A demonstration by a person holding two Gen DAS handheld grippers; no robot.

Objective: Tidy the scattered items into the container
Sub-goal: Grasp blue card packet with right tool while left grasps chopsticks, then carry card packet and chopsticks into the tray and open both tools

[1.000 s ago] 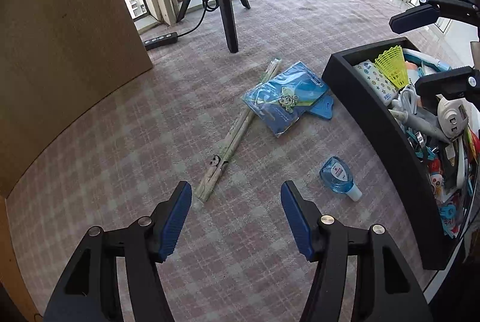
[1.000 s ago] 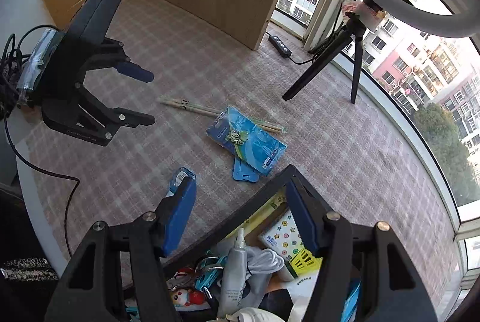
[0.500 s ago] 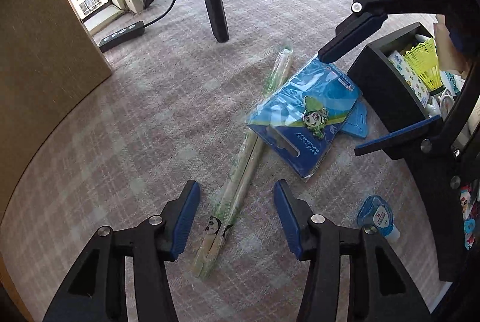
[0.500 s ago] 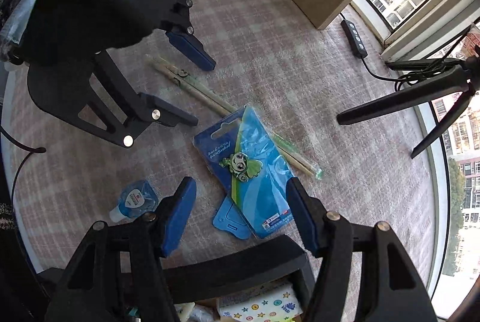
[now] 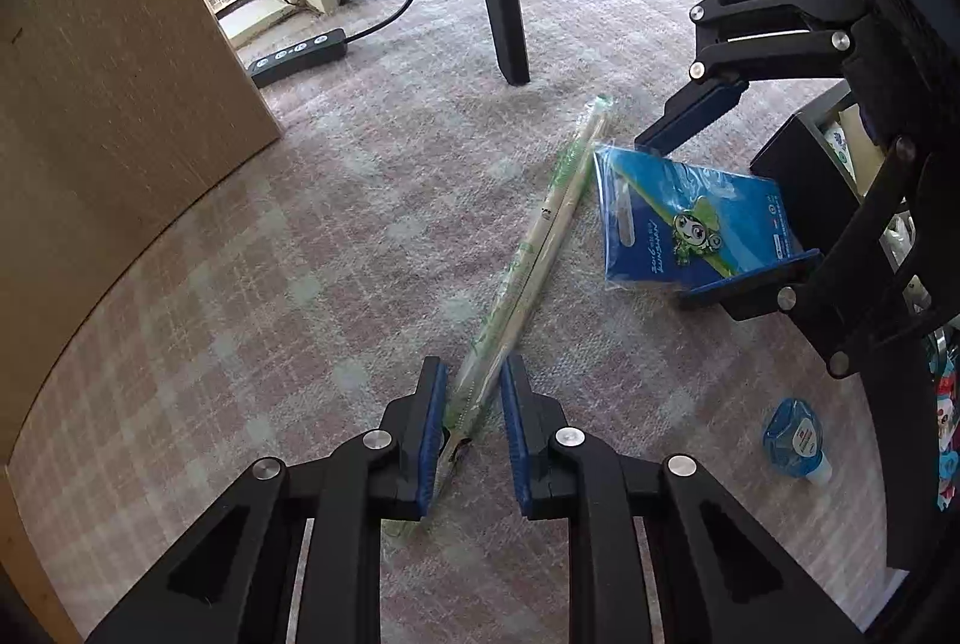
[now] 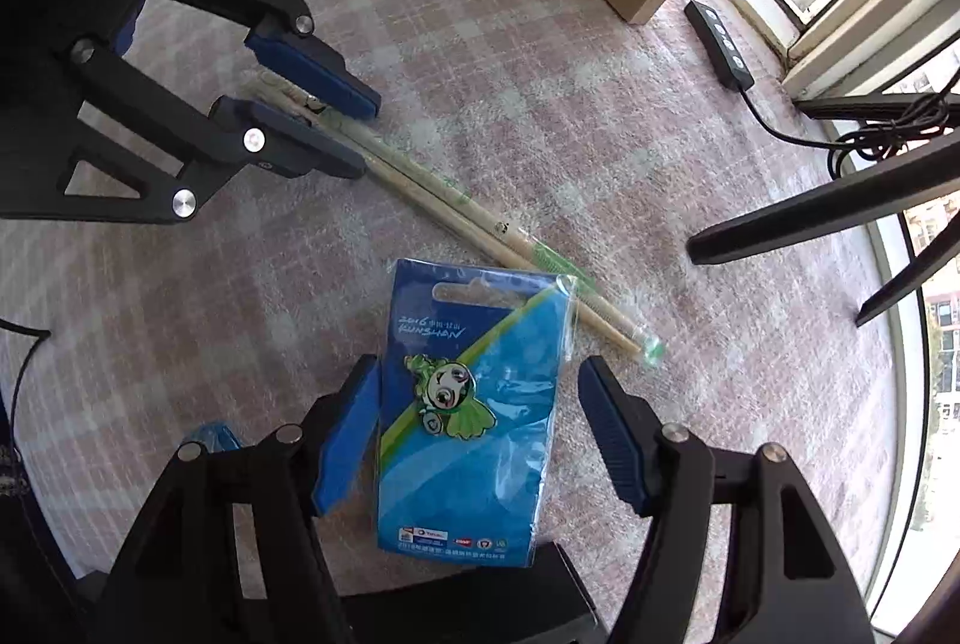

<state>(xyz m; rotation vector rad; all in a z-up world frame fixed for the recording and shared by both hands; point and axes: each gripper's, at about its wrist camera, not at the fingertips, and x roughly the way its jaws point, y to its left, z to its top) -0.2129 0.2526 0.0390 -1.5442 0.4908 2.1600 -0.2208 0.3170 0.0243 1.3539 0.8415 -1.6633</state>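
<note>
Chopsticks (image 5: pixel 540 248) sit between our left gripper (image 5: pixel 474 404)'s nearly closed jaws, while our right gripper (image 6: pixel 480 440) gapes wide around the blue card (image 6: pixel 474 422).

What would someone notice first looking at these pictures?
Probably the blue card with its green mascot, lying flat on the checked carpet between the open fingers of the right hand-held gripper. Next, the wrapped chopsticks running diagonally beside it, their near end between the fingers of the left hand-held gripper.
</note>
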